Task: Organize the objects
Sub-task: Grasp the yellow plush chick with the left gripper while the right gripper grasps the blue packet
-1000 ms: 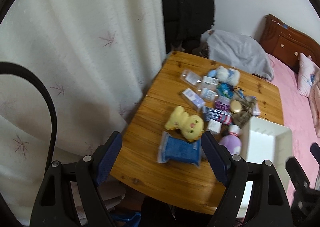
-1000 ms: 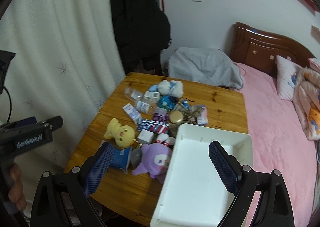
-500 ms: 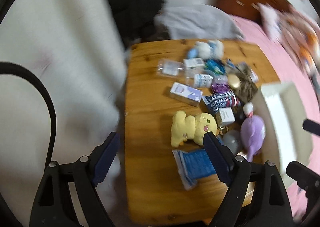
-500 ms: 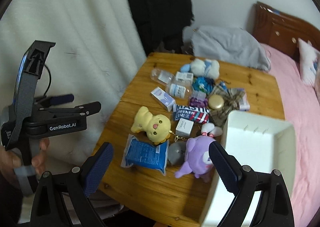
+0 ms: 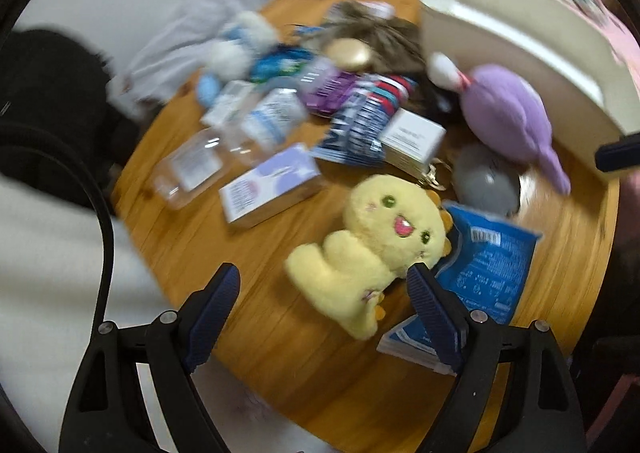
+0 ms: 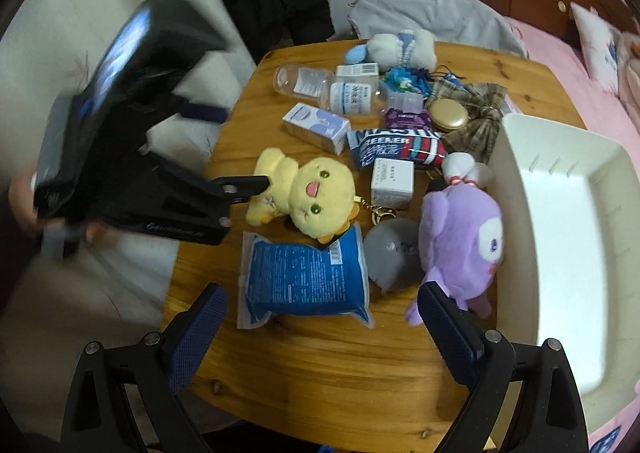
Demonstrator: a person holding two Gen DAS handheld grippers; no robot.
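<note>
Fingers (image 5: 224, 293) of both grippers spread open, left ones flanking the yellow plush (image 5: 372, 237), gripping nothing.

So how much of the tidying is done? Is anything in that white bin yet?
Nothing looks done: the white bin shows empty. Neither gripper holds anything. The left gripper, jaws open, is closing in on the yellow plush; the right gripper hangs open over the blue packet. Left to sort: the purple plush, boxes, bottles and other small items on the table.
</note>
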